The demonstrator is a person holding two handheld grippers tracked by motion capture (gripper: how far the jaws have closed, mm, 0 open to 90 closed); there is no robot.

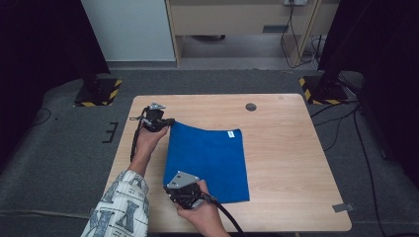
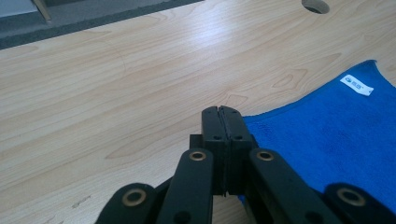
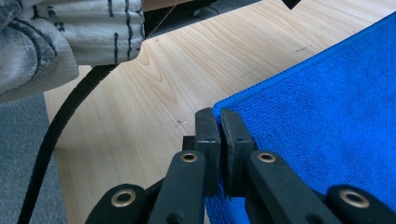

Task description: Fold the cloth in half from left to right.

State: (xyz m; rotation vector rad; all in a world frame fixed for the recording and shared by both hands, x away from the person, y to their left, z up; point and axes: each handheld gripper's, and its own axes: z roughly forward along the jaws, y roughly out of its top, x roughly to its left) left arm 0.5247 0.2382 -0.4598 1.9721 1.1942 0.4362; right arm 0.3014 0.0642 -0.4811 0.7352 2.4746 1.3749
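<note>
Left gripper and right gripper each clamp a left-side corner of the blue cloth.

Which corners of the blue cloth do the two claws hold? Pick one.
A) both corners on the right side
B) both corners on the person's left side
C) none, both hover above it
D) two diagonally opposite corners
B: the left claw pinches the far-left corner of the blue cloth, and the right claw pinches its near-left corner.

Light: even, soft, from above.
Glare: pale sheen on the table beyond the left gripper.
Surroundings: dark at both sides.
Sharpness: slightly soft; near linkages blurred.
</note>
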